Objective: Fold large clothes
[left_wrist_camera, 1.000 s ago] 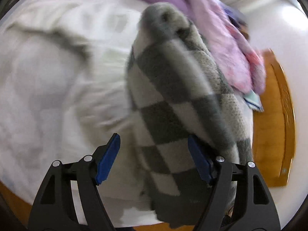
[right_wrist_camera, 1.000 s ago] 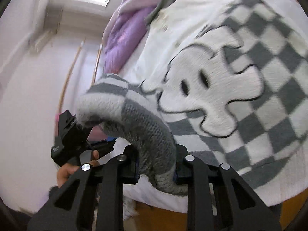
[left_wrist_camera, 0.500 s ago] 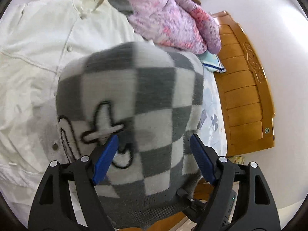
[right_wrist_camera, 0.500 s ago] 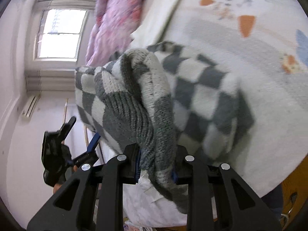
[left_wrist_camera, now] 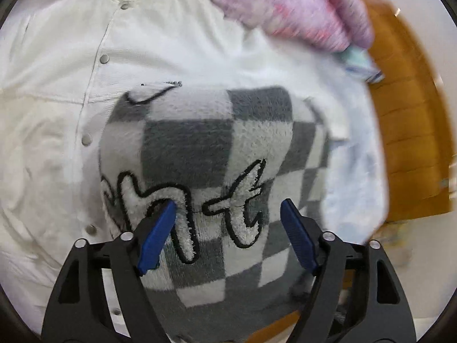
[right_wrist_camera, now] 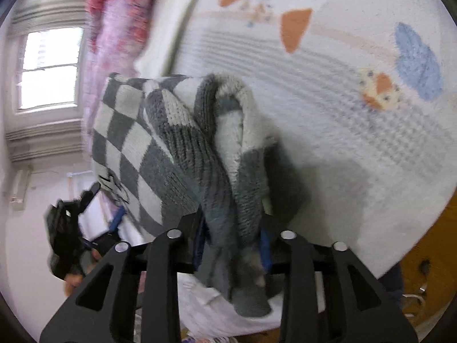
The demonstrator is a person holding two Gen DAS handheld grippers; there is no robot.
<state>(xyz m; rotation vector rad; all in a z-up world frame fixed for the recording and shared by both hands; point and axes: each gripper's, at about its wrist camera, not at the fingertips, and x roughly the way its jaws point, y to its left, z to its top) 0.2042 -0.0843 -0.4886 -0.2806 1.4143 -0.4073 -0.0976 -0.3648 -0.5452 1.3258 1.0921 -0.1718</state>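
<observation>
A fuzzy grey-and-white checkered sweater (left_wrist_camera: 217, 148) with black-outlined lettering lies folded into a bundle on a white snap-button jacket (left_wrist_camera: 71, 71). My left gripper (left_wrist_camera: 227, 234) hovers just over the bundle's near part, open wide, its blue pads clear of the cloth. In the right wrist view a thick bunched edge of the sweater (right_wrist_camera: 160, 143) fills the gap of my right gripper (right_wrist_camera: 232, 240). Its jaws are opening, and the fabric still touches both pads. The left gripper (right_wrist_camera: 71, 228) shows at the lower left there, with a hand under it.
A pink and purple quilt (left_wrist_camera: 300, 8) is heaped behind the jacket. The wooden bed frame (left_wrist_camera: 408, 128) runs along the right. A printed bed sheet (right_wrist_camera: 342, 100) spreads out beyond the sweater. A bright window (right_wrist_camera: 48, 68) is at the far left.
The sweater swung over and came down as a folded bundle on the white jacket. Both grippers moved down with it. The right jaws stand a little wider around the bunched edge.
</observation>
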